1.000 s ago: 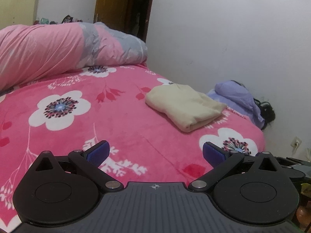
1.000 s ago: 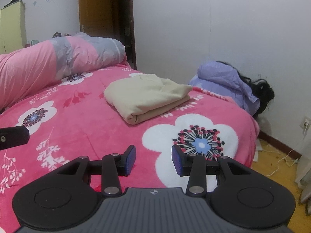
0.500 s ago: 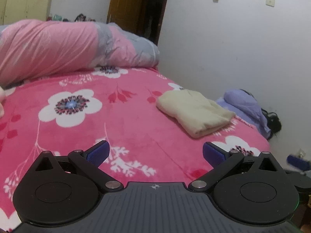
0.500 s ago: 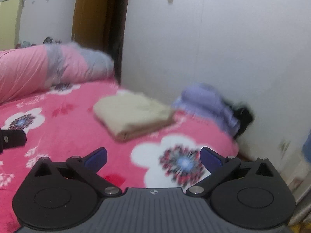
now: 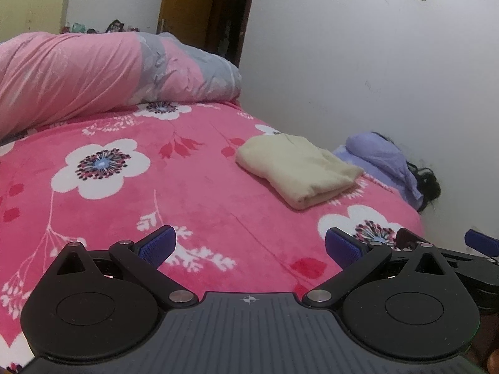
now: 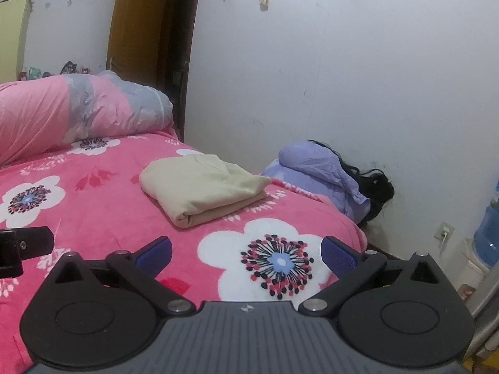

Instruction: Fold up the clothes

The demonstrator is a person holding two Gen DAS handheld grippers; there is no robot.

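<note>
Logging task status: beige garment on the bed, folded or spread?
Folded. The beige garment lies as a compact stacked bundle with a doubled edge on the pink blanket.

You look across a plush, fleecy blanket point(image 5: 218, 193), matt pink with a soft nap and printed flowers. On it lies the folded garment point(image 6: 202, 187), a smooth, matt cream knit cloth. The rolled duvet point(image 5: 93, 74) behind is thinner cloth with a slight sheen and fine wrinkles. Your left gripper point(image 5: 249, 246) and right gripper point(image 6: 246, 251) are matt black plastic with ribbed grey bodies, bright metal pivot pins and blue textured rubbery pads point(image 6: 338, 255). The door point(image 6: 137, 28) is brown wood, the wall point(image 6: 358, 78) matt, scuffed paint.
</note>
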